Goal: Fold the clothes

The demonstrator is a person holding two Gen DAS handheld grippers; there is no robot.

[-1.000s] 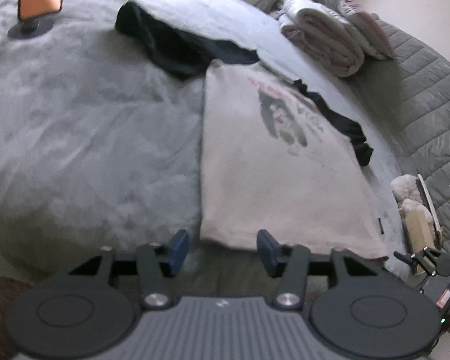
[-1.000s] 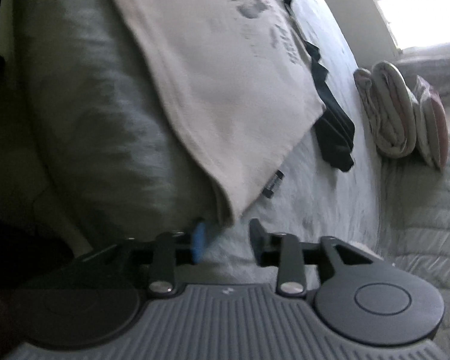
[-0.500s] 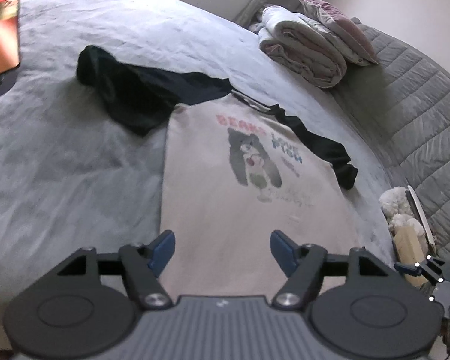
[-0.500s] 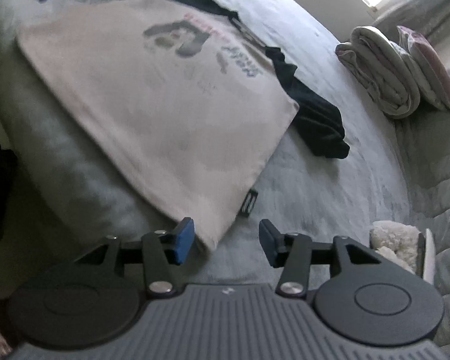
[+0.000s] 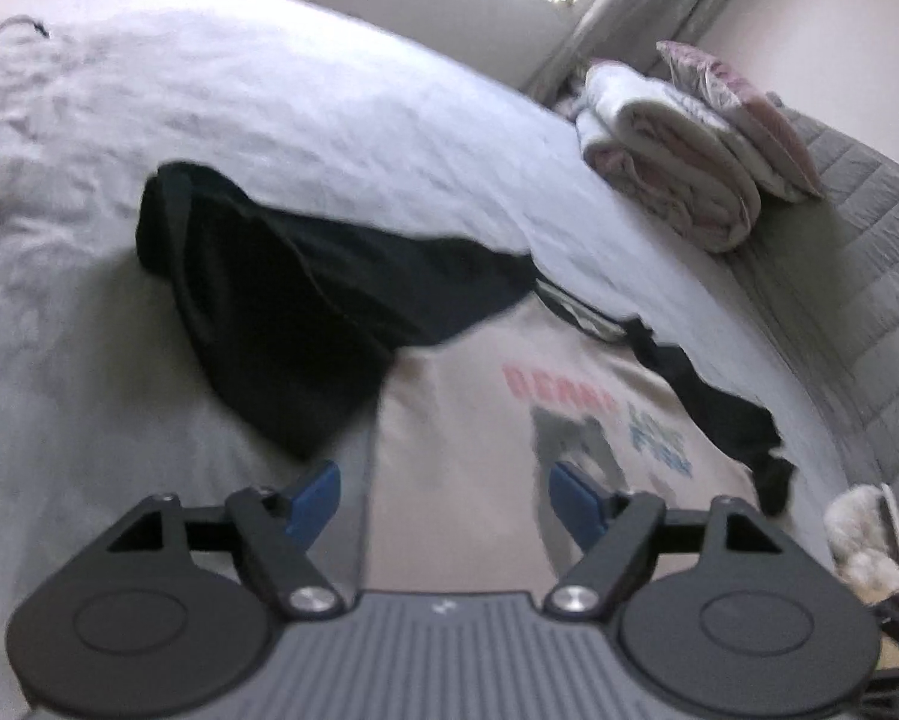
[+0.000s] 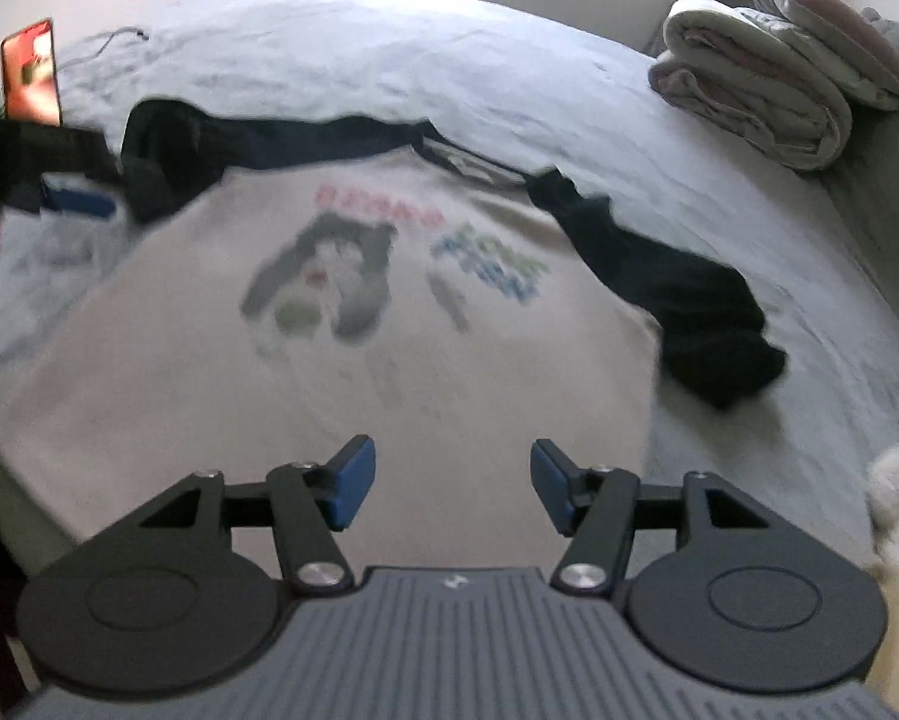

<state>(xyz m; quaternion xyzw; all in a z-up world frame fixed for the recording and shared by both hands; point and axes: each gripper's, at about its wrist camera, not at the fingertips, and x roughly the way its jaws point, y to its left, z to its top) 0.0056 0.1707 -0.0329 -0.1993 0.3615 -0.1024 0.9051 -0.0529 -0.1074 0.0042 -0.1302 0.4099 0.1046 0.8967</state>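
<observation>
In the left wrist view the left gripper (image 5: 443,501) hangs over the beige T-shirt (image 5: 461,450) low in the frame, its jaws opening with nothing between them, aimed at the black sleeve (image 5: 305,312) bunched at centre left — probably the next part to fold in. In the right wrist view the right gripper (image 6: 443,492) sits bottom centre above the shirt's lower half, jaws likewise opening and empty, while the shirt lies print-up on the grey bed (image 6: 389,42) — spread flat, it seems, so both sleeves can be folded inward.
</observation>
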